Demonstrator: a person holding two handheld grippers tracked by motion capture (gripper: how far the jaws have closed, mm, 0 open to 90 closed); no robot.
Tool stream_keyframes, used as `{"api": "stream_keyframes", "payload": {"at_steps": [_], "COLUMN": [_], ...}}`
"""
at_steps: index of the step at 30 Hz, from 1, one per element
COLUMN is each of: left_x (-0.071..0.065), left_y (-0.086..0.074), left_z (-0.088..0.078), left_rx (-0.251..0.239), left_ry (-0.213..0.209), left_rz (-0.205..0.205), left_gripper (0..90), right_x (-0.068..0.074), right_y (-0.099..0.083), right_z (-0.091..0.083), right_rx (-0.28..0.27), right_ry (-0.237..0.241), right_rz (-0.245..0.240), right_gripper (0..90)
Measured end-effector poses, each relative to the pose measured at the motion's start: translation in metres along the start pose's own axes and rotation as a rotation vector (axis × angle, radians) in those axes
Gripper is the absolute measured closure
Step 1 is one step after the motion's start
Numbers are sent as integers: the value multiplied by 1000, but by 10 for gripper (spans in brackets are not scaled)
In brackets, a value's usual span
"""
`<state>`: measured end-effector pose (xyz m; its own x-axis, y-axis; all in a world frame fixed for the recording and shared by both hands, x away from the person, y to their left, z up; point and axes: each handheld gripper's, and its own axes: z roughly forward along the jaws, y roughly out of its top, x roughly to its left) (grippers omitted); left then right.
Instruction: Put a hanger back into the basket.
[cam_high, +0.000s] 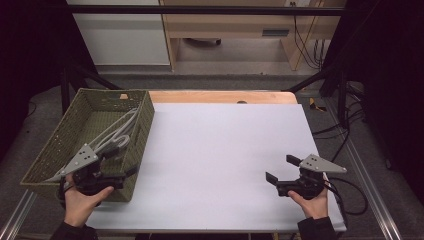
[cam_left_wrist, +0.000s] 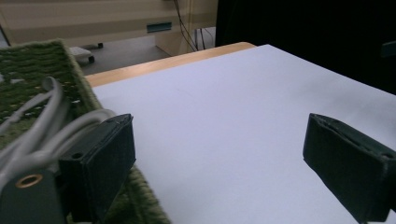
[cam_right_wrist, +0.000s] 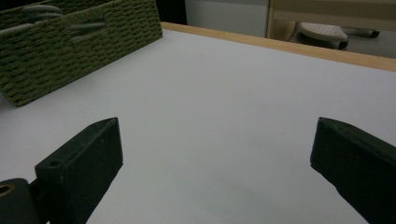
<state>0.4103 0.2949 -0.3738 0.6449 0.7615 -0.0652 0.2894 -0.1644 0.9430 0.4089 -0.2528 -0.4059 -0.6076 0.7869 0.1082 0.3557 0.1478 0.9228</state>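
Currently my left gripper (cam_high: 107, 172) stands apart, empty, beside the basket (cam_high: 144, 131) holding the grey cable (cam_high: 120, 131); I should withdraw clear of its rim. Right gripper (cam_high: 280, 169) apart too.

Black hand-held gripper (cam_high: 129, 176) — grey plate, dark sleeves.

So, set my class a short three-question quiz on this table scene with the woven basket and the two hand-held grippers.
1. True or false: the pale grey coiled cable lies on the white table top.
2. What stands between the fingers of the right gripper?
3. Which gripper is beside the olive-green woven basket: A the left gripper, B the right gripper?

Key: 1 false, it lies in the basket. 2 nothing, the fingers stand wide apart over bare table. 3 A.
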Motion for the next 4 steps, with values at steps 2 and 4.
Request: {"api": "stream_keyframes", "payload": {"at_steps": [2, 4], "left_x": [-5, -9], "left_y": [-1, -3], "left_z": [2, 4], "left_rx": [-3, -9], "left_ry": [0, -13], "left_rz": [2, -3], "left_gripper": [93, 98], "right_x": [0, -1], "right_y": [0, 0], "right_z": [-1, -2], "right_rx": [-2, -1], "right_ry": [3, 8], "right_rz": [2, 4], "right_gripper": [26, 27]}}
